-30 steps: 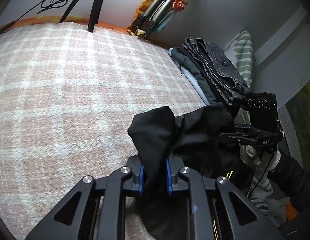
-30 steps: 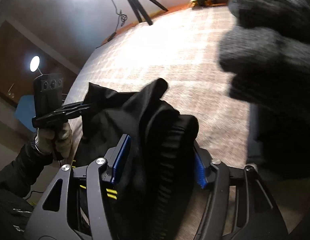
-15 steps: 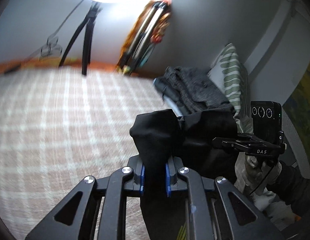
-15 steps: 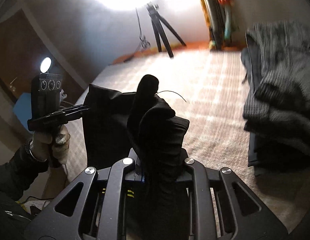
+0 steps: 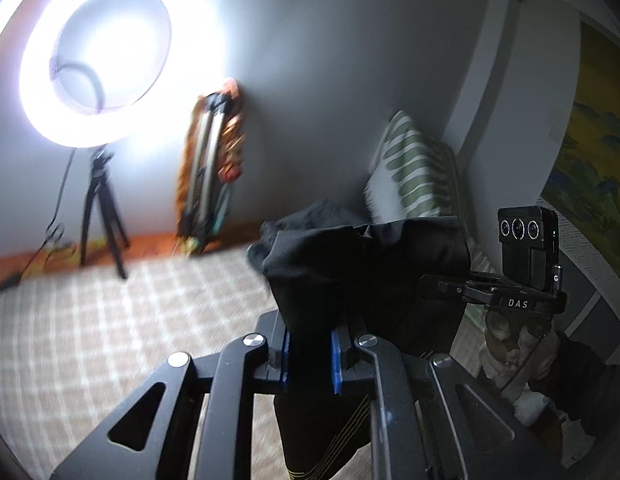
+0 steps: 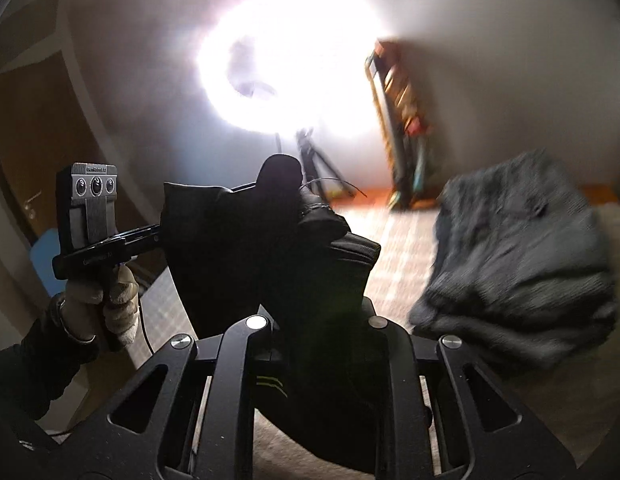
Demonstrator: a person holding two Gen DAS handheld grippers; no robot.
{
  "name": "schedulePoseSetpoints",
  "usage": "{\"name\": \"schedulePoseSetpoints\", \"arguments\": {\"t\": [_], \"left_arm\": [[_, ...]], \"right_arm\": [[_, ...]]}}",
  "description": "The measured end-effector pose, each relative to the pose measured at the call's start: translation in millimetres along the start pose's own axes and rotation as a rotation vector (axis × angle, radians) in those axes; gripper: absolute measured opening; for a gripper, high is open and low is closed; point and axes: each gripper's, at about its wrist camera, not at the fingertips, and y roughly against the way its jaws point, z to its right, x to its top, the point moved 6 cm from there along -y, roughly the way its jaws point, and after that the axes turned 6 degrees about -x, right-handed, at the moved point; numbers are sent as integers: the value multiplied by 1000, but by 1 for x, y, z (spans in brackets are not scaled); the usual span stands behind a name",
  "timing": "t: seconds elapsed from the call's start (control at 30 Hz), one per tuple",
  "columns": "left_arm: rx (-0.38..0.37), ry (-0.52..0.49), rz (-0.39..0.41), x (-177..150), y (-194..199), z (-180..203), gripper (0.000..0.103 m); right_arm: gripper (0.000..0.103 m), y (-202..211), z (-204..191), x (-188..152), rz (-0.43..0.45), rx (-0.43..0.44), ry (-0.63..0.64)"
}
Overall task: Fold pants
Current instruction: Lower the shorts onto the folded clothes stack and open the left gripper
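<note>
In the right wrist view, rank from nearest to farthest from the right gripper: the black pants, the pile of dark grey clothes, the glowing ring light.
1. Black pants: clamped in the right gripper, dead centre.
2. Pile of dark grey clothes: on the checked bedcover, to the right.
3. Glowing ring light: by the far wall, upper centre.

A home bedroom is shown, set up for filming. A bed with a checked pink-and-cream cover (image 5: 90, 320) fills the lower left of the left wrist view, and a green-striped pillow (image 5: 410, 176) is propped against the grey wall at centre right. A lit ring light (image 5: 98, 52) on a tripod (image 5: 100, 208) is placed at upper left, and a pile of dark folded clothes (image 6: 518, 256) is seen at the right of the right wrist view.
</note>
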Motion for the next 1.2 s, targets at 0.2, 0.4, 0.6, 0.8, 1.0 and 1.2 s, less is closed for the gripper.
{"name": "schedulePoseSetpoints", "arguments": {"t": [0.2,0.4,0.6,0.8,1.0,1.2], "left_arm": [[-51,-63,25,50,-35,33,12],[-93,-126,20,85,-83,63,12],[-95,-131,-14,96,-143,65,12],[-63,-58,-55,96,-205,26,12],[8,-40,-96,88,-246,-9,12],[90,-60,-116,83,-268,-31,15]], "right_arm": [[18,39,35,36,78,-59,5],[18,56,90,65,98,-109,-19],[18,36,149,82,56,-157,-34],[18,-19,207,86,-24,-155,-104],[18,-57,233,80,-80,-167,-96],[24,-77,252,76,-113,-231,-97]]}}
